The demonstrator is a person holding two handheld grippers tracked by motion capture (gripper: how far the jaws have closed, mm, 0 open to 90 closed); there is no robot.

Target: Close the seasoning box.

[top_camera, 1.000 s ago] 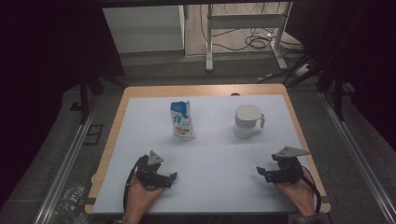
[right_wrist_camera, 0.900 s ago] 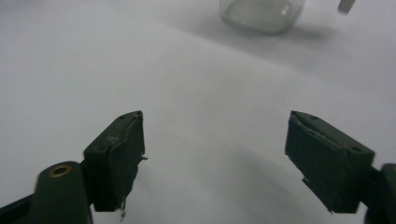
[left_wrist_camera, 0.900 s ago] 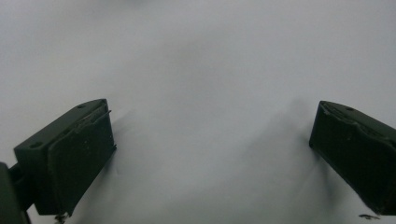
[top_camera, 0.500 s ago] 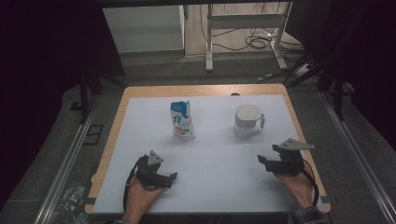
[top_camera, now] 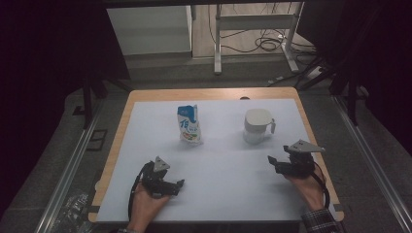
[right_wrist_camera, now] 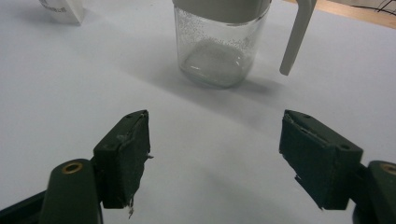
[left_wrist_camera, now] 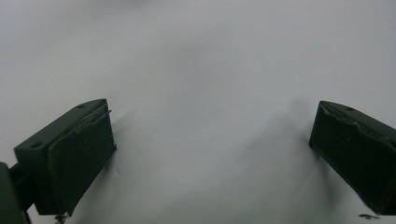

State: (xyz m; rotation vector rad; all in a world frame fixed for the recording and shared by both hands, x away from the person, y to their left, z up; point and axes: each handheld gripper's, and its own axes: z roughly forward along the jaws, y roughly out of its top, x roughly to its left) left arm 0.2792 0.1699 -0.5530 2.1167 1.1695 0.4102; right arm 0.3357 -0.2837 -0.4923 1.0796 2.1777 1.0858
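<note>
A blue-and-white carton [top_camera: 189, 124] stands at the middle left of the white sheet [top_camera: 223, 160]. To its right stands a clear glass jug [top_camera: 257, 126] with a white lid and handle. My right gripper [top_camera: 272, 162] hovers just short of the jug, pointing left. In the right gripper view the jug [right_wrist_camera: 219, 44] is ahead of the right gripper [right_wrist_camera: 215, 154]. It is open, its jaws have just been closing a little, and nothing is between them. My left gripper [top_camera: 179, 184] rests low near the front edge. In the left gripper view, my left gripper [left_wrist_camera: 210, 158] is open over bare sheet.
The white sheet covers a wooden table [top_camera: 214, 93] whose rim shows at the back and sides. A corner of the carton [right_wrist_camera: 63, 10] shows at the top left of the right gripper view. Beyond the table are a dark floor, table legs [top_camera: 217, 43] and cables [top_camera: 272, 44].
The right hand and gripper have edged a little forward, toward the jug. The left hand, the carton and the jug have not moved.
</note>
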